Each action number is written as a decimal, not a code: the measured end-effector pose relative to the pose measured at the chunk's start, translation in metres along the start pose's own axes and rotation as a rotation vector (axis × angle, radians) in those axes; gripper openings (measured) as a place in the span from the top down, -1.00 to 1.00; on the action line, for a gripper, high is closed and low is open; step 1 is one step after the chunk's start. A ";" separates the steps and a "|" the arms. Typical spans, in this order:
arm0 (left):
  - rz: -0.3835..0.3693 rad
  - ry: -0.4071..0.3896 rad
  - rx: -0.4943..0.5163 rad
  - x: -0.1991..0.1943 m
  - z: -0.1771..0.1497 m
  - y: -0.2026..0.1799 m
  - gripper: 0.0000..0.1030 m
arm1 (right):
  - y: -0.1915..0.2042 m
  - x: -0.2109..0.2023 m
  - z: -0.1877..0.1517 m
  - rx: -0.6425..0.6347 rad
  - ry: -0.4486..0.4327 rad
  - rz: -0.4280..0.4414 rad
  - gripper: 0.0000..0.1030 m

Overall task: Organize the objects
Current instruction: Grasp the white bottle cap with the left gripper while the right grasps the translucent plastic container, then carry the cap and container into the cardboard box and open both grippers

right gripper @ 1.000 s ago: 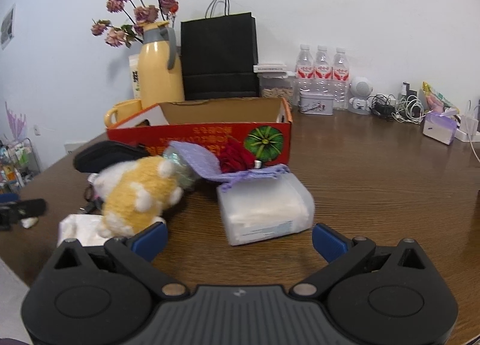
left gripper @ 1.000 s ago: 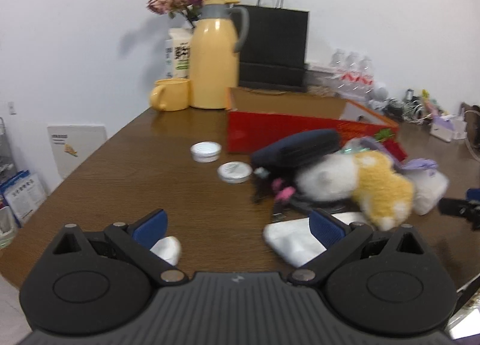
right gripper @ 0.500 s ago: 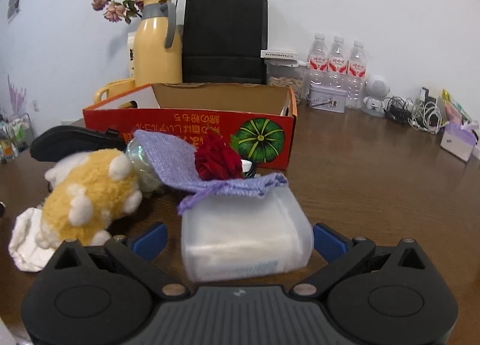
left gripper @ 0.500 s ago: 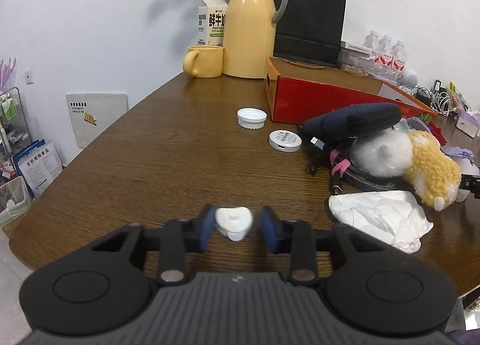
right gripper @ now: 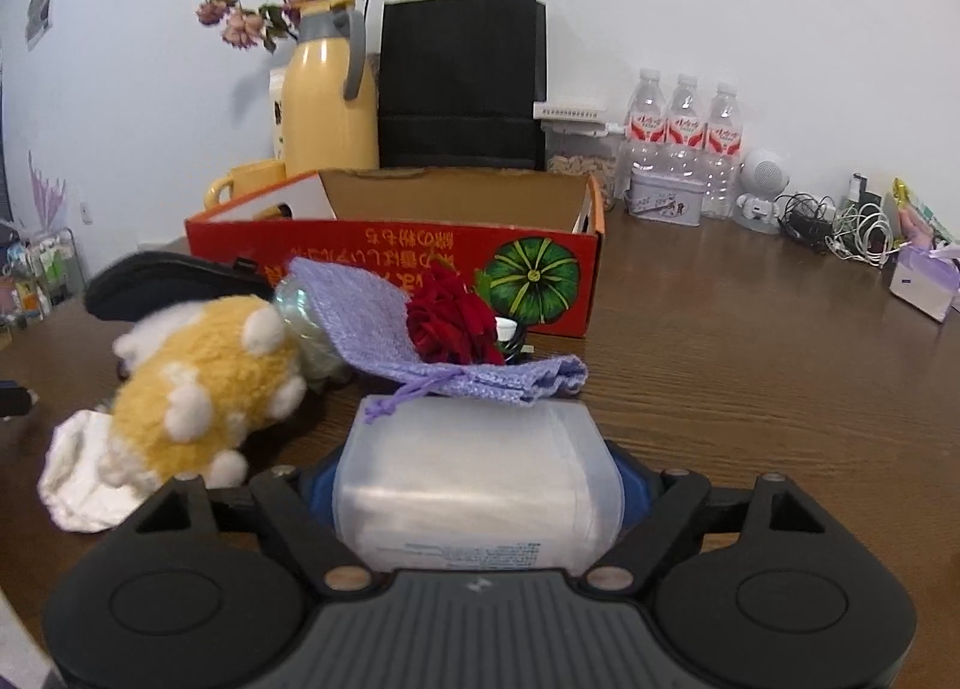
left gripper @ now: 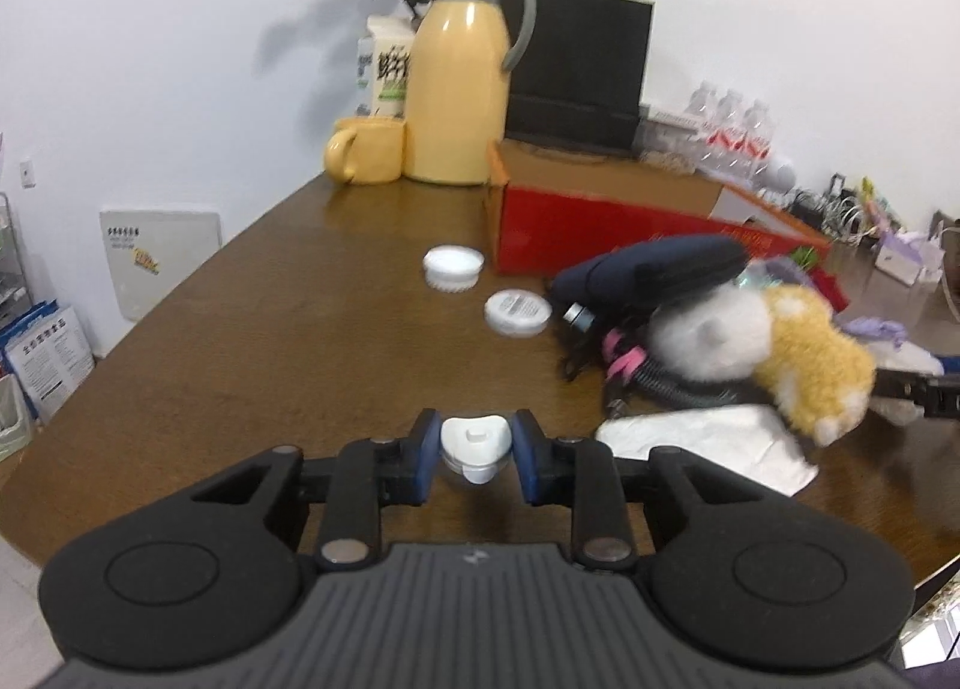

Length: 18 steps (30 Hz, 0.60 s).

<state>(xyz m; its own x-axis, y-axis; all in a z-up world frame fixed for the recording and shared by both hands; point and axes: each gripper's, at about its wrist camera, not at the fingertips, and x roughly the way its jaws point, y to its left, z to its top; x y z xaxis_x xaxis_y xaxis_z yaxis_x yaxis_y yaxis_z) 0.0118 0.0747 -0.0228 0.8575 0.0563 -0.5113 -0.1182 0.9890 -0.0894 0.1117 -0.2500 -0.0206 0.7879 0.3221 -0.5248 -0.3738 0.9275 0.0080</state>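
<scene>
We noted the left gripper point(left gripper: 475, 454) pinching a small, rigid white plastic cap point(left gripper: 475, 444) above the table and the right gripper point(right gripper: 474, 494) squeezing a soft translucent tissue pack point(right gripper: 477, 488) by its sides, probably light, crushable.

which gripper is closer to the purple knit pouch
Right. The right gripper grips the tissue pack the purple knit pouch drapes onto; the left gripper is across the pile.

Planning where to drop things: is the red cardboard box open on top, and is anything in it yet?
Open: the red cardboard box has no lid, and its brown inner walls show. Contents: cannot tell, since its front wall hides the floor.
</scene>
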 end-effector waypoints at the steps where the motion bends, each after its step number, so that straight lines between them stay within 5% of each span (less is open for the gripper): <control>1: -0.008 -0.013 0.005 -0.002 0.003 -0.003 0.49 | 0.000 -0.007 0.000 0.002 -0.012 0.002 -0.59; 10: -0.124 -0.165 0.072 -0.006 0.063 -0.040 0.49 | 0.003 -0.049 0.027 -0.024 -0.145 0.004 -0.59; 18: -0.168 -0.224 0.125 0.042 0.141 -0.083 0.48 | 0.012 0.000 0.097 -0.016 -0.194 0.007 -0.59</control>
<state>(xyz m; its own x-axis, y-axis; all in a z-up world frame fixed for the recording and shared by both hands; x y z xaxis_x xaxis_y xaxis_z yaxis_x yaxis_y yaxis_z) 0.1279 0.0146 0.0837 0.9506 -0.0945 -0.2957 0.0852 0.9954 -0.0442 0.1544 -0.2202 0.0623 0.8641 0.3609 -0.3509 -0.3865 0.9223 -0.0034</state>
